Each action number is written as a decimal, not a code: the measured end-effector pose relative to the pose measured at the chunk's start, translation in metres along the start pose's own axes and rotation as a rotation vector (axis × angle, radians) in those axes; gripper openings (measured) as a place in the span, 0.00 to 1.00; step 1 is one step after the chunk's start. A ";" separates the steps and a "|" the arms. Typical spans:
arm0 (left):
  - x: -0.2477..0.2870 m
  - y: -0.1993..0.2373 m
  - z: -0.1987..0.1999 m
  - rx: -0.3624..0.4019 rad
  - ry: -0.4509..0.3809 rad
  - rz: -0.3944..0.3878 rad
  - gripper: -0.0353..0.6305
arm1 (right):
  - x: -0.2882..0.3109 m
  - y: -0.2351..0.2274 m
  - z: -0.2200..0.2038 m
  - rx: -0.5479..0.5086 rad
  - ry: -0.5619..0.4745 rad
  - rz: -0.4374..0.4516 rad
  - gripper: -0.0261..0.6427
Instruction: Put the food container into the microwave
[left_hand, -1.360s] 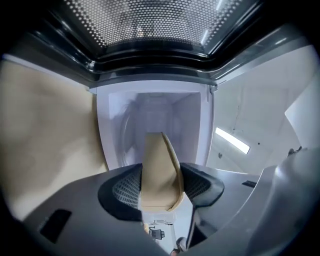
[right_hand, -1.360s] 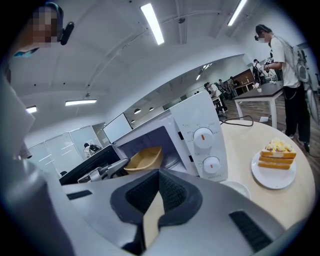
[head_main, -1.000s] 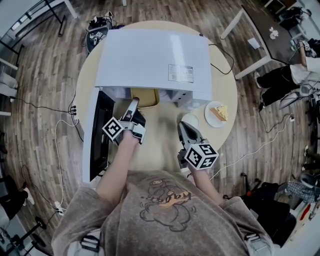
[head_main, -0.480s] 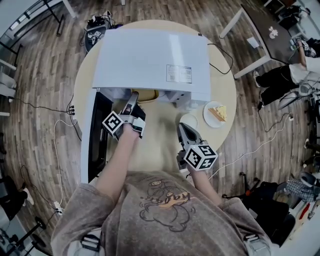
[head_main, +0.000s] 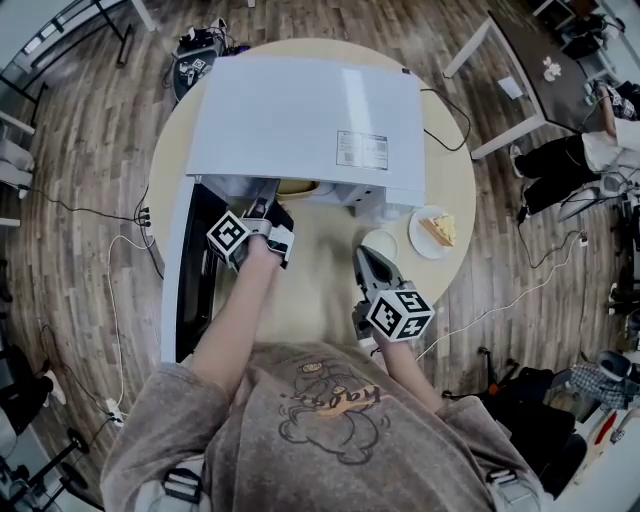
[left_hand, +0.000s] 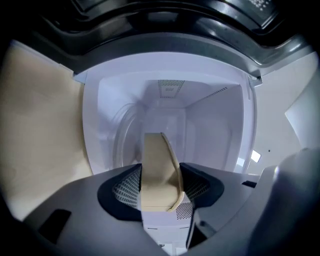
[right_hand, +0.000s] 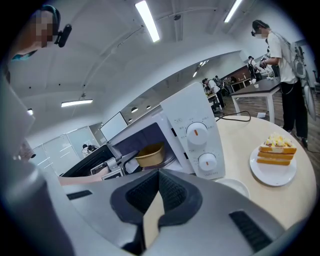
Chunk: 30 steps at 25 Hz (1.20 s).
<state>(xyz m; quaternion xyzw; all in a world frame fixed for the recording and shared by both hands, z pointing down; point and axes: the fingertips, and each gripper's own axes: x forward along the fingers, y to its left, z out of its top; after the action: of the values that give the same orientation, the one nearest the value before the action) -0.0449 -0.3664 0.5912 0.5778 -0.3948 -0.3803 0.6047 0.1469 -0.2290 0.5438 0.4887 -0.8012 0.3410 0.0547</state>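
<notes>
Two grippers show over the round table (head_main: 452, 170), and only one of them has moved since a second ago. The left gripper (head_main: 266, 203) has pushed forward to the mouth of the microwave (head_main: 300, 115), whose door (head_main: 188, 285) hangs open to the left. Its jaws are clamped on the wall of the tan container (left_hand: 159, 167), one pad on each side, as they were before. A second ago much of the container stuck out in front of the opening in the head view. Now only a thin tan sliver shows beneath the microwave's top edge, and the left gripper view has the container's far end inside the white cavity. Whether it rests on the cavity floor I cannot tell. The right gripper (head_main: 369, 262) hangs where it was, over the table's front part and apart from the microwave, its jaws closed together with nothing between them. Just past its tips sits a small white dish (head_main: 380, 243), and beside that a plate (head_main: 421, 239) with a slice of cake (head_main: 440, 226), both unmoved.
</notes>
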 end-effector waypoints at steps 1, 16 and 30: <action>0.001 0.001 0.001 -0.002 -0.002 0.009 0.42 | 0.001 0.000 0.000 0.000 0.001 0.001 0.04; 0.007 0.004 -0.001 0.091 0.033 0.082 0.41 | 0.005 -0.005 -0.002 -0.003 0.022 0.012 0.04; -0.011 0.012 0.007 0.225 0.015 0.157 0.48 | 0.010 0.000 -0.004 -0.019 0.046 0.037 0.04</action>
<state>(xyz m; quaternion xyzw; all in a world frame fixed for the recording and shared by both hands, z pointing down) -0.0555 -0.3583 0.6034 0.6119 -0.4745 -0.2807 0.5671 0.1410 -0.2342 0.5508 0.4652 -0.8119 0.3454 0.0712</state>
